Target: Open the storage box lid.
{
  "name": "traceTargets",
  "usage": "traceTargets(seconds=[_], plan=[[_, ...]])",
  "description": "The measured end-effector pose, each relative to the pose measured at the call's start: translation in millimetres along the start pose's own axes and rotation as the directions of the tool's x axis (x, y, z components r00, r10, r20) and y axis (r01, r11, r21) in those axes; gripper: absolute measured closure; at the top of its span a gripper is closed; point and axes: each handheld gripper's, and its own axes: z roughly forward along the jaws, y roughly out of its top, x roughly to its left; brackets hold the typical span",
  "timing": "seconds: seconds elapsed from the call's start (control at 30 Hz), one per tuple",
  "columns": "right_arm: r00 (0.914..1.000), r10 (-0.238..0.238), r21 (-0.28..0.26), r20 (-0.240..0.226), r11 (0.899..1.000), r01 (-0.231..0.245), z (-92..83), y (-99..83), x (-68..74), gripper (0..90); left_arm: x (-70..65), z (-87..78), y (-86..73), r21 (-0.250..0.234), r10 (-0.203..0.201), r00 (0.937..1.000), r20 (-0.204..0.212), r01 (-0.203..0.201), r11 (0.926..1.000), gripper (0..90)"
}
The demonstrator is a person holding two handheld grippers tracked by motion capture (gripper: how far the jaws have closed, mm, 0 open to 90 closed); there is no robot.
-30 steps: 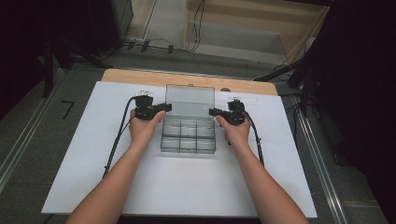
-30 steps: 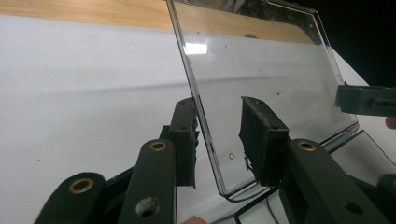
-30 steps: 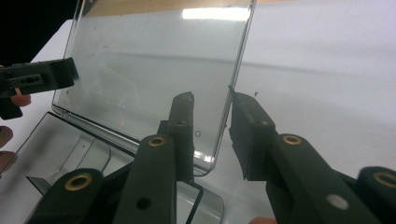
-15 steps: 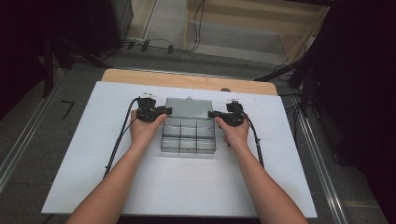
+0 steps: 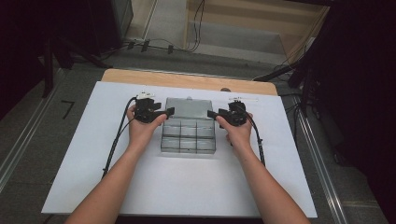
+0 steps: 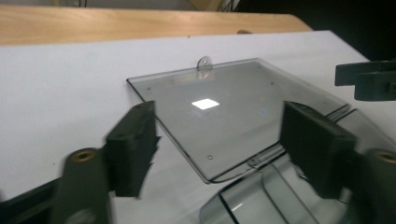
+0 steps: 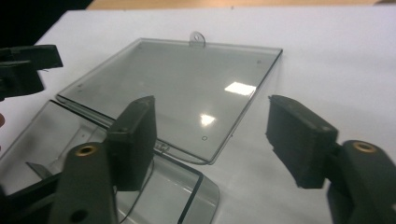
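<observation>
a clear plastic box (image 5: 188, 136) with small compartments sat near the middle of a white sheet (image 5: 84, 154) that covered the desk (image 5: 187, 80), whose wooden edge showed along the far side. its lid (image 5: 188, 108) was swung fully open and lay flat on the sheet behind the box, hinged to the far wall, with a small hanging tab (image 6: 204, 62) at its outer edge. the left gripper (image 5: 167, 112) was held at the left end of the hinge line, its tips just beside the corner of the lid, and the right gripper (image 5: 211, 114) was at the right end in the same way. the jaws of both had just been opening, and they stood apart with nothing pressed between them: in the left gripper view the lid lay on the sheet below and beyond the two black pads (image 6: 135, 135), and in the right gripper view the lid's near corner and the rounded rim of the box showed between the pads (image 7: 137, 133) without touching them. each hand (image 5: 142, 130) rested low on the sheet beside the box, and a black cable (image 5: 114, 140) trailed back from each gripper along the forearm.
</observation>
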Motion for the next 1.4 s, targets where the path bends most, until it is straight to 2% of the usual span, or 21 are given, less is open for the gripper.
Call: traceTargets(seconds=[0.13, 0.17, 0.27, 0.37, 0.53, 0.7, 0.87, 1.03, 1.27, 1.4], plan=[[0.9996, -0.027, -0.027, 0.006, 0.999, 0.027, -13.2, -2.2, 0.3, 18.8, -2.5, -14.7, 0.6, -0.018, 0.015, 0.9998, 0.013, -0.015, 0.9997, 8.0], [0.9995, -0.032, -0.029, 0.007, 0.999, 0.032, -16.3, -3.3, 0.5, 16.2, -3.4, -19.3, -0.7, -0.025, 0.029, 0.9993, 0.023, -0.029, 0.9993, 7.1], [0.9991, -0.042, -0.042, -0.003, 0.998, 0.041, -27.7, -8.6, 0.8, 12.4, -4.6, -29.8, -3.9, -0.039, 0.038, 0.9979, 0.052, -0.036, 0.9986, 0.1], [0.9977, -0.061, -0.052, -0.03, 0.997, 0.059, -37.9, -13.1, -0.5, 7.7, -5.8, -41.3, -8.1, -0.06, 0.054, 0.9951, 0.083, -0.049, 0.997, 0.0], [0.994, -0.099, -0.079, -0.047, 0.992, 0.095, -56.2, -21.8, -0.8, 0.8, -9.9, -57.4, -15.2, -0.074, 0.073, 0.9923, 0.1, -0.066, 0.9951, 0.0], [0.9896, -0.14, -0.088, -0.035, 0.987, 0.136, -69.8, -29.8, 1.8, 0.0, -15.1, -70.4, -18.6, -0.093, 0.099, 0.9897, 0.104, -0.089, 0.9917, 0.0], [0.9816, -0.188, -0.099, -0.033, 0.978, 0.184, -82.7, -35.8, 5.4, 0.0, -18.3, -78.5, -25.8, -0.103, 0.117, 0.987, 0.111, -0.105, 0.9891, 0.0], [0.9748, -0.222, -0.098, -0.022, 0.971, 0.219, -93.4, -43.7, 8.7, 0.0, -17.6, -85.1, -35.6, -0.112, 0.111, 0.9869, 0.117, -0.098, 0.9889, 0.0], [0.9644, -0.261, -0.088, -0.042, 0.963, 0.257, -104.1, -59.8, 12.5, 0.0, -18.3, -95.8, -45.7, -0.112, 0.123, 0.9865, 0.109, -0.111, 0.9876, 0.0], [0.9629, -0.266, -0.089, -0.046, 0.961, 0.261, -112.2, -68.2, 13.1, 0.0, -21.0, -103.2, -49.2, -0.12, 0.14, 0.9848, 0.103, -0.127, 0.9846, 0.0]])
